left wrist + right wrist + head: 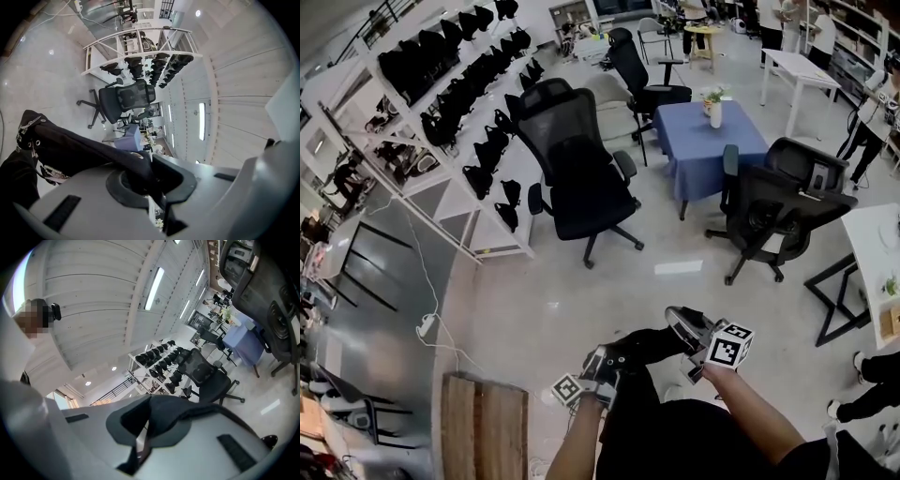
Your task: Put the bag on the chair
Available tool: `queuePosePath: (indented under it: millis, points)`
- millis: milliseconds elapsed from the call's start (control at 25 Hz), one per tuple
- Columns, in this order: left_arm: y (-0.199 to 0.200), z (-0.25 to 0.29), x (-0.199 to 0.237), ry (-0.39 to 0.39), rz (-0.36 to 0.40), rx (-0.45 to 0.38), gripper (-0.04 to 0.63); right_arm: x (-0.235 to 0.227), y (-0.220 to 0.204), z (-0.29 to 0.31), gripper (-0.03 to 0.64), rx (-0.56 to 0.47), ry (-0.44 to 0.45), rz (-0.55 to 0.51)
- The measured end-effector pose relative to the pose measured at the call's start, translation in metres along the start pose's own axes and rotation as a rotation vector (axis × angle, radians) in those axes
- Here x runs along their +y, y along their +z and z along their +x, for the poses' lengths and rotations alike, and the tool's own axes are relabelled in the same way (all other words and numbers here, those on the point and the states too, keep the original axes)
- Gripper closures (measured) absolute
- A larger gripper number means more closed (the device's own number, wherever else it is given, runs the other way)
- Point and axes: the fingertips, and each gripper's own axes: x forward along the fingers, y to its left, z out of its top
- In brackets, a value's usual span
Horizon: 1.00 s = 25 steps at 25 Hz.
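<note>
Treat the bag (645, 349) as soft, limp black fabric. Expect sag between the hold points, swinging loose ends and no shape of its own. Judge the weight as light to moderate, since the body hangs without visible strain on either hand. Note the small metal fittings on the bag body in the left gripper view and avoid snagging them. Take hold along the top edge or strap, one hold point per side, so that the body hangs below. Grip firmly, since thin fabric is likely to creep out of a loose pinch.

Locate the bag low in the head view, carried in the air in front of the person. Find it stretched between the left gripper (602, 367) and the right gripper (684, 330), above the floor and well apart from the chair (577, 178).

In the left gripper view, read the fingers (93, 201) as pressed together on a black fold of the bag, with the bulk trailing off to the left of the pinch. In the right gripper view, read the fingers as likewise closed on a dark band of the same fabric, running out to the right.

Take the black office chair ahead, between the shelf rack (441, 112) and the blue-covered tabletop (698, 150), as the likely target.
</note>
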Motion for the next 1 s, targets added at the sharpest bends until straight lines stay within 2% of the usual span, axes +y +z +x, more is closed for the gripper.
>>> queuePosePath:
  millis: [400,480,600,800,1000]
  points:
    - [0.030,0.040,0.014,0.002,-0.029,0.022,0.566,-0.037,0.015,0.039,0.618,0.026,-0.055,0.024]
    - [0.040,0.049,0.017,0.001,-0.032,0.019,0.566,-0.044,0.018,0.052,0.618,0.030,-0.061,0.032]
    - [0.057,0.065,0.023,0.020,0.002,0.039,0.566,-0.060,0.021,0.073,0.618,0.043,-0.075,0.028]
    - [0.088,0.094,0.033,0.008,-0.040,0.039,0.566,-0.092,0.027,0.110,0.618,0.070,-0.104,0.028]
    - [0.130,0.123,0.049,0.039,-0.020,0.046,0.566,-0.115,0.035,0.157,0.618,0.093,-0.111,0.020]
